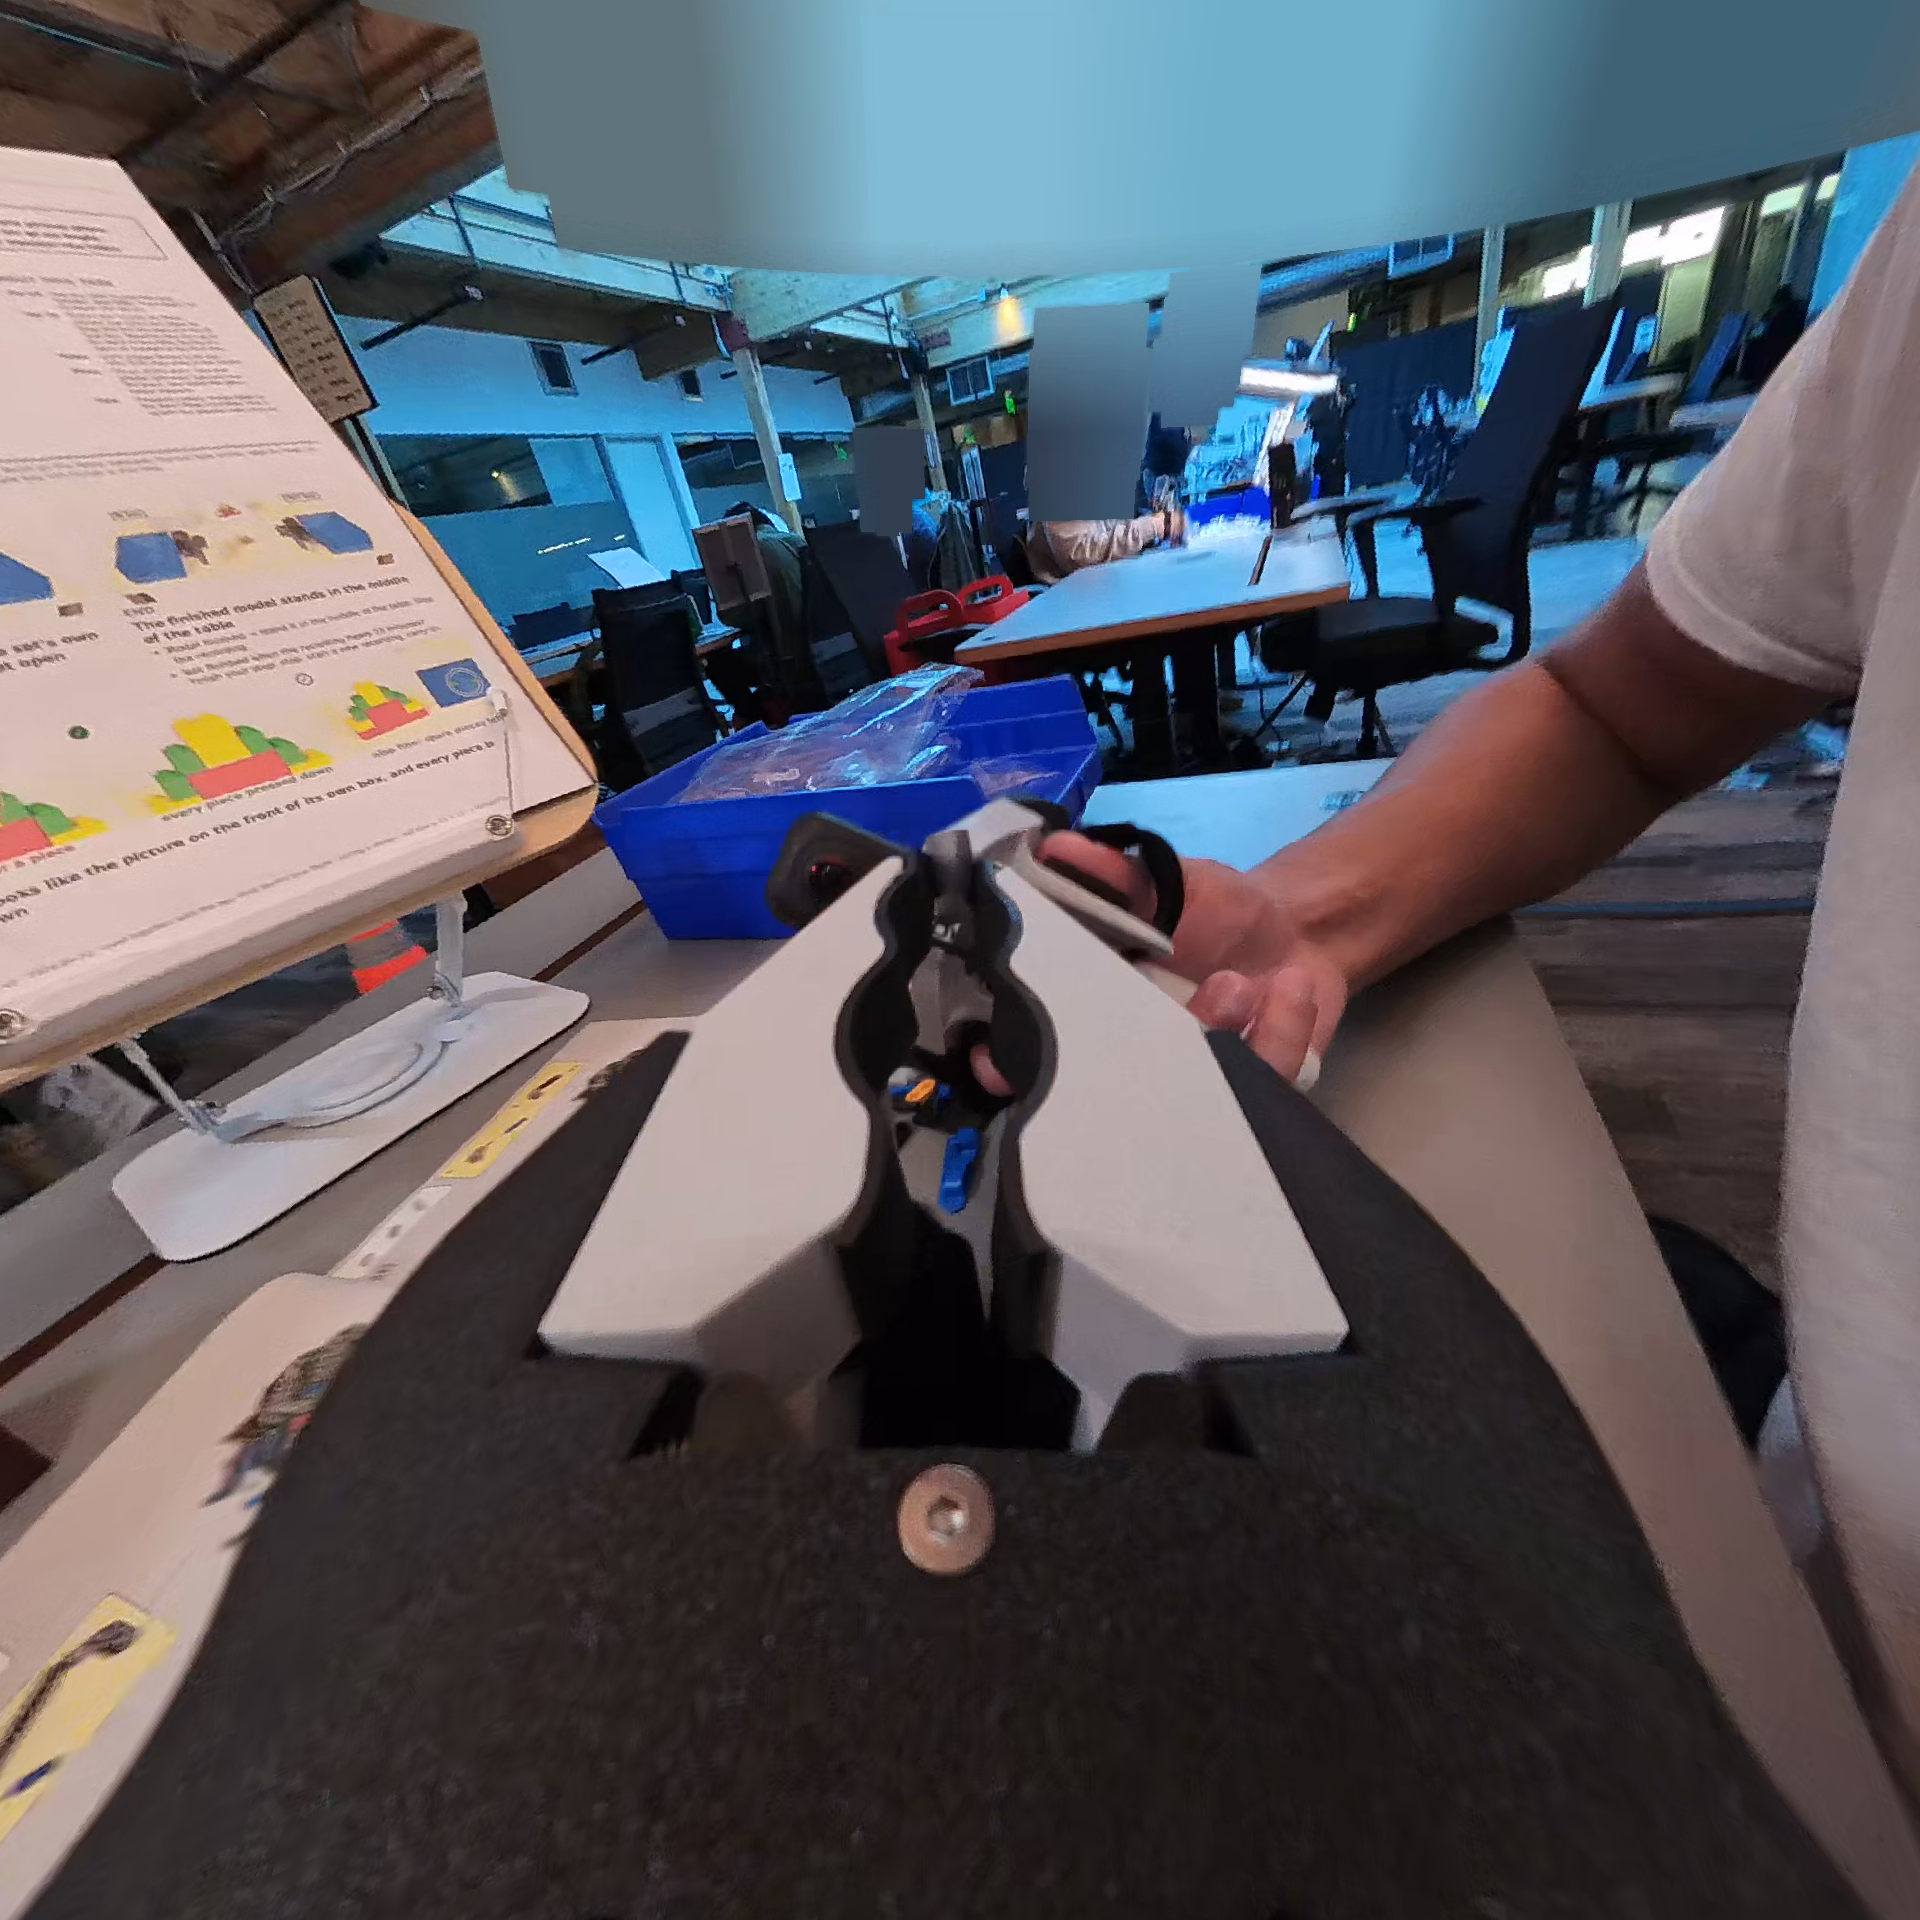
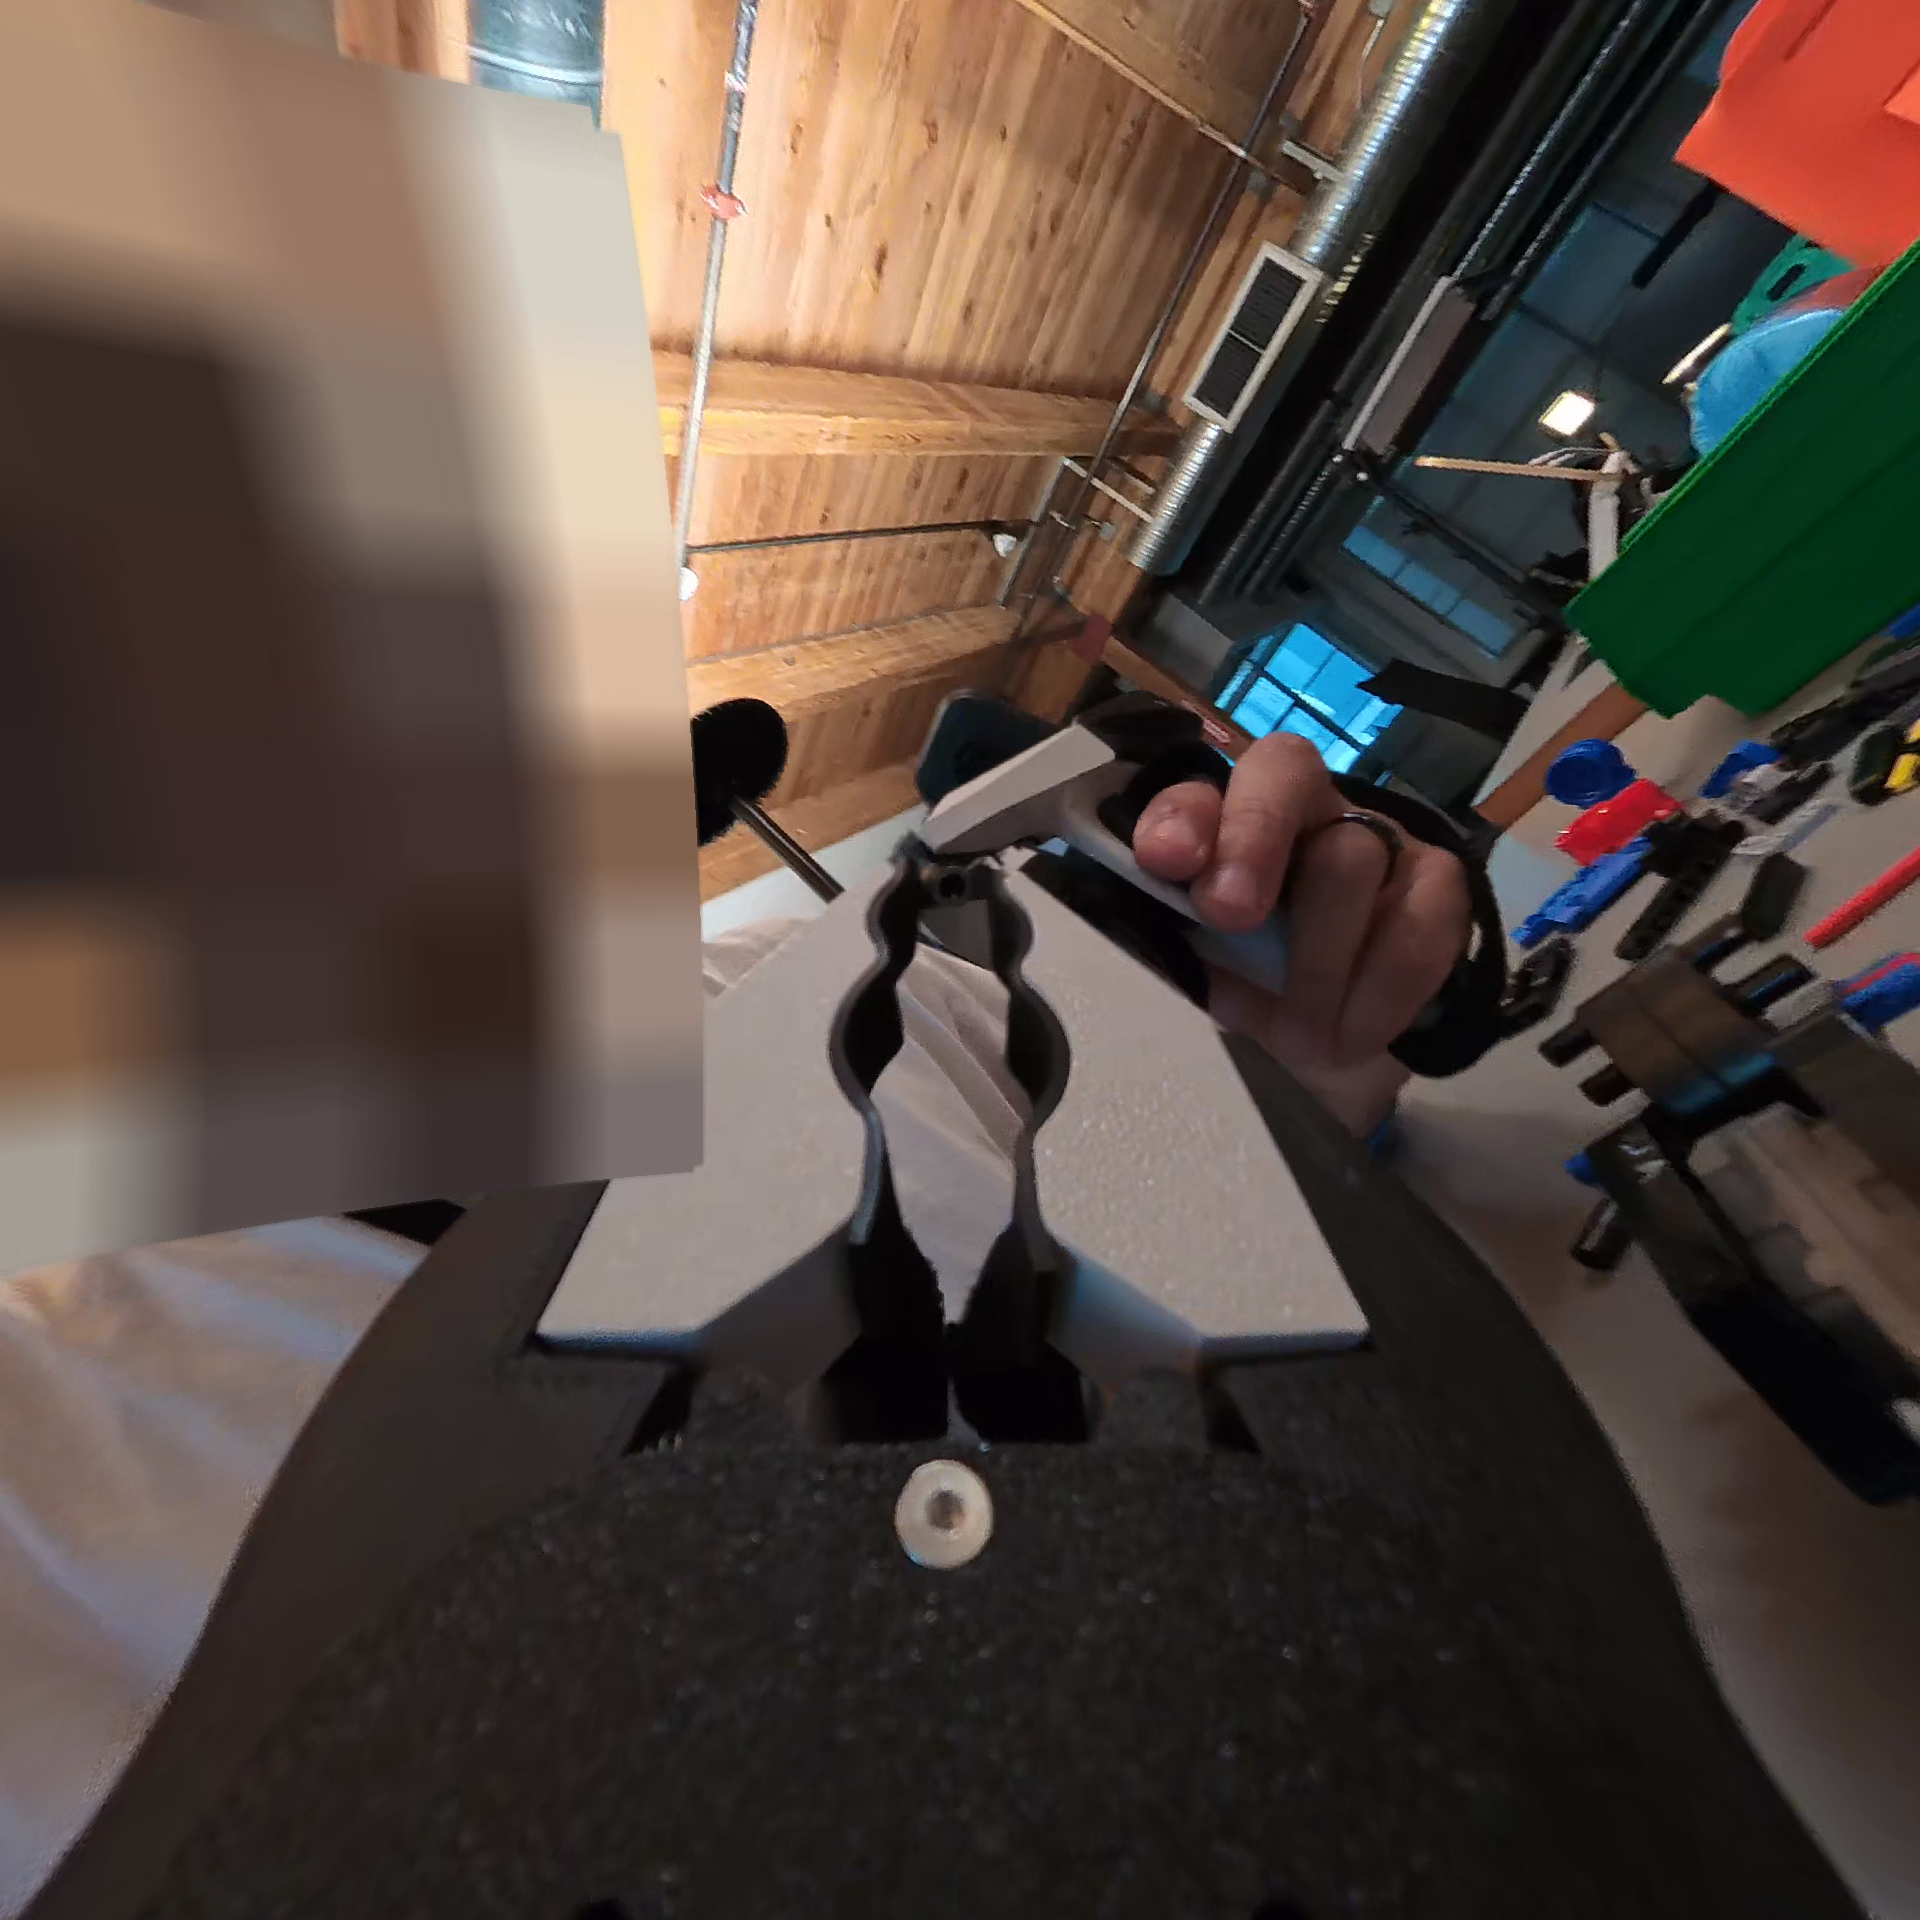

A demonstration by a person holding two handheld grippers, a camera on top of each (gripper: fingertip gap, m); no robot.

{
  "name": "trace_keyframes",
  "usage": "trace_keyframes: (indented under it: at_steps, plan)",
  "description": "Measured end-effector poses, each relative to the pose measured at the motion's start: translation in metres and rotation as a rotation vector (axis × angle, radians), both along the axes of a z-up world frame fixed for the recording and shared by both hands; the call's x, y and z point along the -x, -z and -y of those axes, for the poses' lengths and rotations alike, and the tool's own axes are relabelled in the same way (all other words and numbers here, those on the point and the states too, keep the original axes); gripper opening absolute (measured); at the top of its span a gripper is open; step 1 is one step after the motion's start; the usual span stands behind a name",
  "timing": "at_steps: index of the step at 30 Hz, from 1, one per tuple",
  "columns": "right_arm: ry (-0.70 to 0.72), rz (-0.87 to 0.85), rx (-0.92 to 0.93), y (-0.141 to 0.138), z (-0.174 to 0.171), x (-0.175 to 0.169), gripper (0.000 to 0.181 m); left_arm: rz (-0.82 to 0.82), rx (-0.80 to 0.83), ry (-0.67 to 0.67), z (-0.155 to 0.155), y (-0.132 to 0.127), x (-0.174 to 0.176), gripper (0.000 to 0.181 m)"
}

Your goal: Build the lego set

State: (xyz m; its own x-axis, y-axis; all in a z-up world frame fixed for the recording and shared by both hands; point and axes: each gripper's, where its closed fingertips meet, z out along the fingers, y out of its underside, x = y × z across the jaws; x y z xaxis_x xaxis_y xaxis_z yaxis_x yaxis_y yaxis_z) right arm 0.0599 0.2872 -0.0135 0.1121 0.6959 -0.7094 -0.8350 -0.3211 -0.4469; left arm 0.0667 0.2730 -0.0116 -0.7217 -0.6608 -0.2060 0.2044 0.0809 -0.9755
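Observation:
My two grippers meet tip to tip in the air. In the left wrist view the left gripper (image 1: 948, 878) has its fingers closed on a small black Lego piece (image 1: 951, 920), and the right gripper (image 1: 1049, 862), held by a hand, comes in from beyond. In the right wrist view the right gripper (image 2: 948, 881) pinches the same small black piece (image 2: 951, 885) at its tips, and the left gripper (image 2: 1039, 790) sits opposite in a ringed hand. Through the left gripper's gap I see a blue piece (image 1: 958, 1169) and an orange piece (image 1: 920, 1091) below.
An instruction board on a white stand (image 1: 208, 623) is at the left, with a blue bin of plastic bags (image 1: 862, 821) behind the grippers. Loose red, blue and black pieces (image 2: 1621, 821), a black part-built model (image 2: 1714, 1091) and a green bin (image 2: 1766, 540) lie at the right. The person's torso (image 1: 1860, 727) is close. Left and right tips are no more than a few centimetres apart.

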Motion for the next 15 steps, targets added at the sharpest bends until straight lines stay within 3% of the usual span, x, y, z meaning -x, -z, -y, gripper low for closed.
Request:
trace_keyframes:
  at_steps: [2, 6, 10, 15]
  plan:
    - [0.008, 0.054, 0.020, 0.002, 0.001, -0.002, 0.028, 0.033, -0.094, -0.037, -0.002, 0.005, -0.003, 0.006]
    - [0.072, 0.226, 0.073, 0.009, -0.001, -0.002, 0.037, 0.092, -0.283, -0.126, -0.006, 0.021, -0.010, 0.006]
    - [0.110, 0.333, 0.132, 0.018, -0.006, 0.002, 0.028, 0.099, -0.320, -0.154, -0.006, 0.025, -0.012, 0.006]
    - [0.103, 0.308, 0.164, 0.023, -0.008, -0.003, 0.021, 0.151, -0.427, -0.204, -0.006, 0.029, -0.014, 0.006]
